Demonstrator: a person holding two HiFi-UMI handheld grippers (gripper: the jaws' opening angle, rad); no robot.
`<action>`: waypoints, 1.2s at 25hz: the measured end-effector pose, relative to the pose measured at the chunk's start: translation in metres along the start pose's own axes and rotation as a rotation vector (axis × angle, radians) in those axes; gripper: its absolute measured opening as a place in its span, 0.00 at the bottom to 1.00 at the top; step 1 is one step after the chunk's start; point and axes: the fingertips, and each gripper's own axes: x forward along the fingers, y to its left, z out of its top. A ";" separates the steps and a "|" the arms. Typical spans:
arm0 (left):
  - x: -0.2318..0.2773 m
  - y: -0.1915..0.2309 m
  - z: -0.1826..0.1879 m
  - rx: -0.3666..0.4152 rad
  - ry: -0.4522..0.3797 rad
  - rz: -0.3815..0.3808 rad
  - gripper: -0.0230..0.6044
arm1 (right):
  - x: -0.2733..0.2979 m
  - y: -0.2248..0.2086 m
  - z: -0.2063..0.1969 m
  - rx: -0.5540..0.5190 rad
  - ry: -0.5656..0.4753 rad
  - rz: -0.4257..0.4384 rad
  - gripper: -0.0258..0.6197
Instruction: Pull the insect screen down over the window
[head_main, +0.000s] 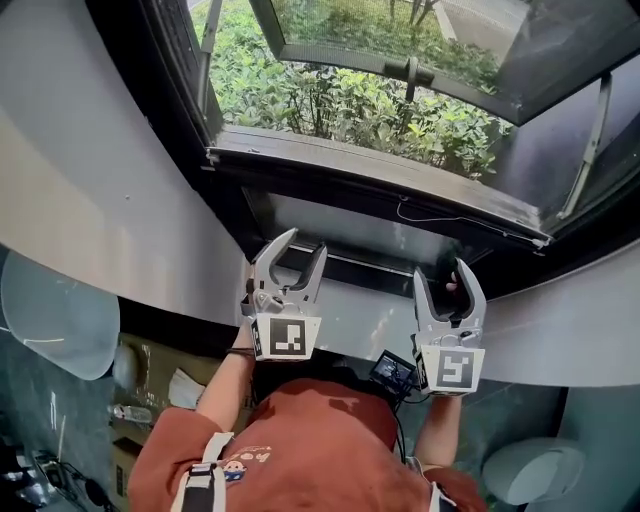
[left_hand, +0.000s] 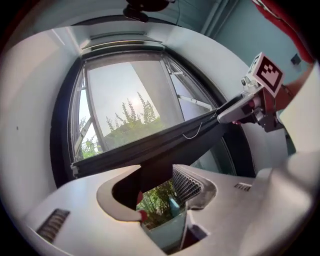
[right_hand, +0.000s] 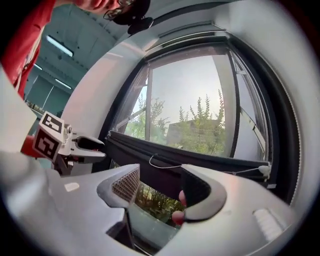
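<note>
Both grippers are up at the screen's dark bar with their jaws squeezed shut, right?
Not shut. The left gripper and right gripper are at the screen's dark bar, but their jaws stand wide apart, as the left gripper view and right gripper view show.

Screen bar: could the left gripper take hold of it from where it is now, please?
Probably yes. The left gripper has its jaws apart, the screen bar runs across right at their tips, and nothing shows in between. A short push forward looks enough.
</note>
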 end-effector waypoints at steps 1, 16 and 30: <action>-0.003 -0.001 0.000 -0.029 -0.007 -0.003 0.35 | -0.003 -0.001 -0.001 0.006 -0.011 -0.007 0.46; -0.037 -0.028 0.001 -0.145 -0.145 -0.051 0.35 | -0.034 0.013 -0.023 0.119 -0.071 -0.007 0.46; -0.042 -0.035 -0.005 -0.154 -0.115 -0.062 0.34 | -0.047 0.006 -0.030 0.158 -0.074 -0.033 0.42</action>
